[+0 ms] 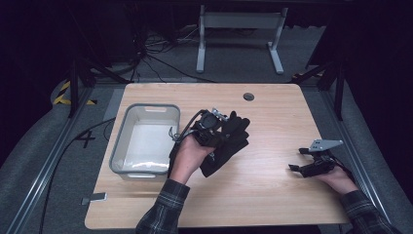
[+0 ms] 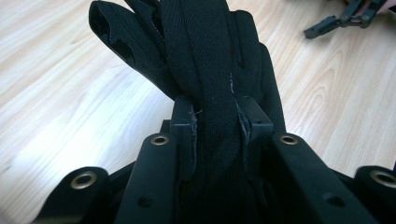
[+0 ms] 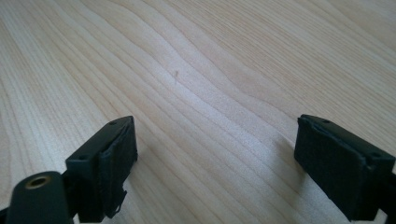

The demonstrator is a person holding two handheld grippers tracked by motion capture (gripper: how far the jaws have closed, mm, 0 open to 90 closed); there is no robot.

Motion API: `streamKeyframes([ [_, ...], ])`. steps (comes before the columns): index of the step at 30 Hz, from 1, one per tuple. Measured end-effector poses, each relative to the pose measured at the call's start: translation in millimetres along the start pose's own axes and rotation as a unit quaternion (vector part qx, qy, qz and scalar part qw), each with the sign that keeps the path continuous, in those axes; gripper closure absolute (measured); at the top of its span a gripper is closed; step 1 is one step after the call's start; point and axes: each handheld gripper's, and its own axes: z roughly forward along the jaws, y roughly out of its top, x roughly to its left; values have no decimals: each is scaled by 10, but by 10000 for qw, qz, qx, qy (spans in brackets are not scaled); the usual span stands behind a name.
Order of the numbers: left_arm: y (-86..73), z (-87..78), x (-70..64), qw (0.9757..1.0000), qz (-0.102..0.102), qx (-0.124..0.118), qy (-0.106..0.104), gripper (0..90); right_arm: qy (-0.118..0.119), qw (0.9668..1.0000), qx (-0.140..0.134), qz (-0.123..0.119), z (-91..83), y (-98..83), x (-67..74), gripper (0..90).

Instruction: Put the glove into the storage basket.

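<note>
L gripper (image 1: 217,127) clamped on a black glove (image 1: 233,139); in the left gripper view the jaws stand narrow, pads pressing both sides of a fold of the glove (image 2: 205,79). Glove sits mid-table, just right of the bin (image 1: 120,146), partly lifted; whether its lower end touches the table (image 1: 272,195) can't tell. Judged progress: pick done, transfer not. If the bin is the target (likely, given it's the nearest container), what's left = carry over the rim, let go inside. Bin looks empty bar a bright glare on its floor. R gripper (image 1: 298,159) rests low at the right side of the table, well apart from the glove; jaws wide, nothing between them, bare wood under them in the right gripper view (image 3: 215,154). Materials: glove = woven/twill fabric, matte black, limp, fingers splayed and flopping past the jaws; fold bunches where pinched. Bin = grey plastic, rectangular, rounded corners, smooth, slightly translucent walls. Table = pale wood-grain laminate, flat, low sheen, rounded corners. Pads look like dark foam/rubber w/ frayed edges.
</note>
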Motion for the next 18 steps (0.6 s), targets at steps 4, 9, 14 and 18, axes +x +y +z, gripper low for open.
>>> streamKeyframes([
  [4,-75,-152,91,9998,-120,-81,145,728,0,10000,0,-1,0,0,0,139],
  [9,-164,-307,185,9990,-249,-135,333,728,-1,10000,0,-1,0,0,0,139],
  [14,-277,-513,295,9974,-404,-242,539,728,0,10000,0,-1,0,0,0,139],
  [18,-408,-697,408,9946,-609,-346,770,728,-1,10000,0,-1,0,0,0,138],
])
